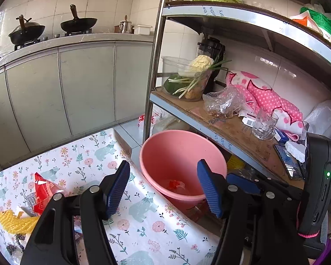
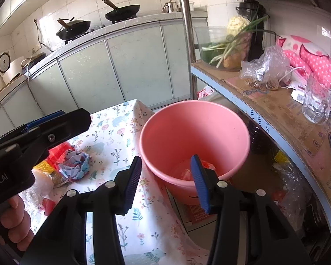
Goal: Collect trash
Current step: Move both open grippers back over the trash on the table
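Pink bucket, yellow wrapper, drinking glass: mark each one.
pink bucket [image 2: 194,130]: right wrist view, inner back wall.
yellow wrapper [image 1: 13,220]: left wrist view, middle of its crinkled surface.
drinking glass [image 1: 263,124]: left wrist view, side wall.

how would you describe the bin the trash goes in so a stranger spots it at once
Find the metal shelf rack beside the floral-cloth table. On the floor between them stands the pink bucket, round and open-topped, the only pink container, with red wrapper scraps at its bottom.

Woks [image 1: 78,24] on stove, glass [image 1: 264,122] on shelf [image 1: 236,130]
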The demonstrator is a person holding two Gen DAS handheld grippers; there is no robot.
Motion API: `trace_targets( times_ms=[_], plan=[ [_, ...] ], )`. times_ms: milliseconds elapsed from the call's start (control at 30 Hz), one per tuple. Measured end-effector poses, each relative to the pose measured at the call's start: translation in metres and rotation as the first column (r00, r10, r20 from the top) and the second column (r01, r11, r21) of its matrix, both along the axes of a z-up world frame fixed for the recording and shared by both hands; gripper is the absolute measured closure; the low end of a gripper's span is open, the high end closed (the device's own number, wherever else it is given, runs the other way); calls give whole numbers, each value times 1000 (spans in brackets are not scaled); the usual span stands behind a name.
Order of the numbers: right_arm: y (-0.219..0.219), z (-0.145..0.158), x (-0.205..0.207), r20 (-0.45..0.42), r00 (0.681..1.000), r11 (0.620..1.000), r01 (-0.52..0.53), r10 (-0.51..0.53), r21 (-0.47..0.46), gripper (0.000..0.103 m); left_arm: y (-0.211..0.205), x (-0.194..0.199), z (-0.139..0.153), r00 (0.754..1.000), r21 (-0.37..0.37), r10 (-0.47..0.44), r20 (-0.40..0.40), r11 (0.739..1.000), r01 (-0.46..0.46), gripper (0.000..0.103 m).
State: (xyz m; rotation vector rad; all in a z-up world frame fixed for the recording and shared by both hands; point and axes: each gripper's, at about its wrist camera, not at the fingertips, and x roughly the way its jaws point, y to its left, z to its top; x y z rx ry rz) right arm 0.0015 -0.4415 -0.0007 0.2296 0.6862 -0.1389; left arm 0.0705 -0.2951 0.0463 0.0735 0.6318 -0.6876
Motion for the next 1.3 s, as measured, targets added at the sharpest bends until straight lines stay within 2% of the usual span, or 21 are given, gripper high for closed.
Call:
trace_targets(
  times_ms=[600,900,1100,1300],
  plan=[
    [52,10,-1,28,994,995,-101,102,-13,55,52,-14,2,997,3,79,25,997,-79,41],
    [78,12,2,29,986,986,-164,164,-24,55,101,-22,1,990,-18,138,15,990,-138,41],
    [94,11,4,27,978,978,-206,206,-25,56,146,-29,0,976,-15,216,31,976,-216,41],
    [112,7,7,15,966,966,-257,257,-22,56,192,-36,-11,948,-5,318,17,948,-318,41]
  ],
)
